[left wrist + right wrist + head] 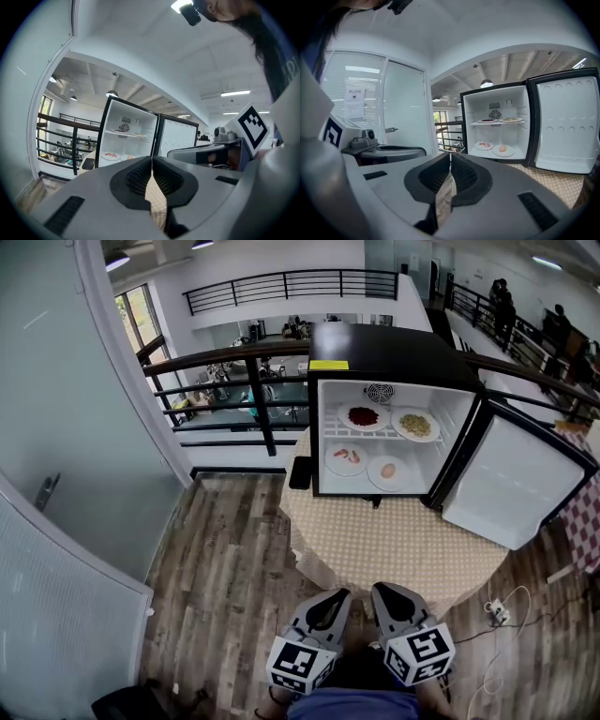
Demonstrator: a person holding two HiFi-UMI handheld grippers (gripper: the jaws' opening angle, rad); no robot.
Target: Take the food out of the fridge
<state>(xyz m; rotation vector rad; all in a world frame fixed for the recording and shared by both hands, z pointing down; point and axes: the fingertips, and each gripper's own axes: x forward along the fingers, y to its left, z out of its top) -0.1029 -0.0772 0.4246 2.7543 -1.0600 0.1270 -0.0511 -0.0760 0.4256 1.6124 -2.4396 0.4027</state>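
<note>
The round worktop carries the small fridge at its far side, its door swung wide to the right. The left gripper and right gripper hang at the near edge, well apart from the fridge, jaws pressed together on nothing. Four plates of food sit inside, two on the shelf and two below. This looks like the approach: next, reach in, part the jaws and take a plate's rim.
</note>
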